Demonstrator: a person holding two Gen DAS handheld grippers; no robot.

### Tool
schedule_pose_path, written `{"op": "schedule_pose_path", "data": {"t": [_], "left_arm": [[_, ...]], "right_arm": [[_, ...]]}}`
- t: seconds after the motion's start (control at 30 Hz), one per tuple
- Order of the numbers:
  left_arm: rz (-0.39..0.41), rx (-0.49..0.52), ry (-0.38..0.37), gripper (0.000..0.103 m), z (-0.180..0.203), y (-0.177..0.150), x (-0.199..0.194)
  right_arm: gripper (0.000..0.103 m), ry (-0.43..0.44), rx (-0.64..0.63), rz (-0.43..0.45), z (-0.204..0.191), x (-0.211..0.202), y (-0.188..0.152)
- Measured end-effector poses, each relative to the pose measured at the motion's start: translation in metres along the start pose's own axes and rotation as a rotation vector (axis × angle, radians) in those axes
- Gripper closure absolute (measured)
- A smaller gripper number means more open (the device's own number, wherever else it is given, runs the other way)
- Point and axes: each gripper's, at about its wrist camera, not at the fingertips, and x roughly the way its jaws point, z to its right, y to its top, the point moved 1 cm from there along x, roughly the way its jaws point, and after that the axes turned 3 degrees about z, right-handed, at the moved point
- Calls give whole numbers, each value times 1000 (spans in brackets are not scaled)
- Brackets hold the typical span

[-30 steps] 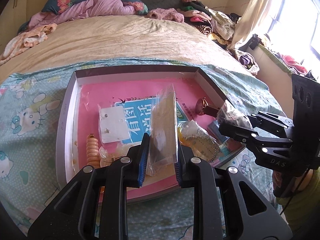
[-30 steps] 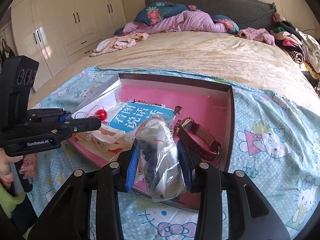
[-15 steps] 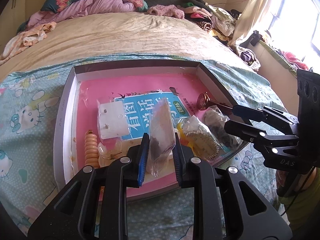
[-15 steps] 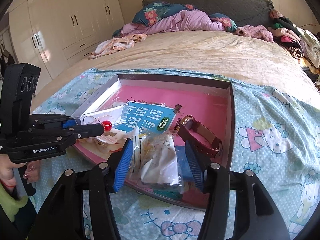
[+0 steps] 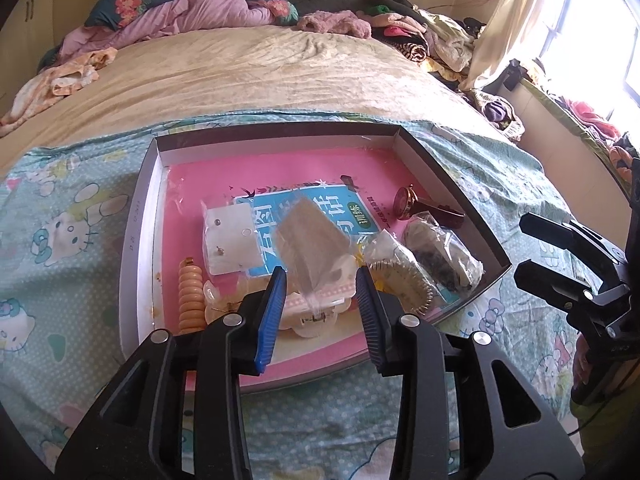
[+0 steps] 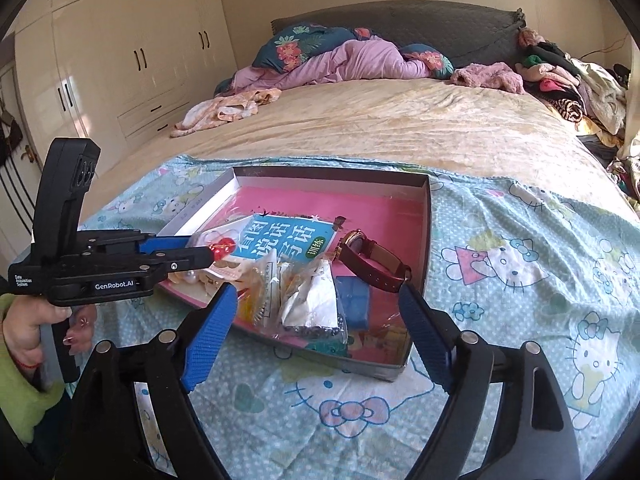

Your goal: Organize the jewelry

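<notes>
on the bed's cartoon-cat sheet (image 6: pixel 500 280) sits a shallow grey tray (image 5: pixel 136 240); left gripper (image 5: pixel 320 280) just loosened off a clear packet (image 5: pixel 312 252), right gripper (image 6: pixel 316 304) spread wide, empty.

Bright sun comes in through the window (image 5: pixel 608 44), which is so white it glares. The bed (image 6: pixel 400 120) is well lit and sharp. Both pictures bend round at the edges, with dark corners, and the box (image 5: pixel 448 184) casts a small shadow inside.

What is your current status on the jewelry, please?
Left gripper jaws just opened, clear bag loose between them. Right gripper open wide, crumpled bag released in the tray. Nothing in the way.
</notes>
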Motion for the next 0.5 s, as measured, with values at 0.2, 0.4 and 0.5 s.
{"op": "schedule_pose_path", "data": {"t": [0.2,0.4,0.5], "left_arm": [[22,2,9,67,3,2,-15],[41,5,23,56,8,3,-30],[46,8,32,46,11,2,-36]], "right_arm": [[21,-11,8,11,-3,-14,-2],[20,-19,-6,20,-9,-25,-2],[20,-20,-13,24,-13,-29,-2]]}}
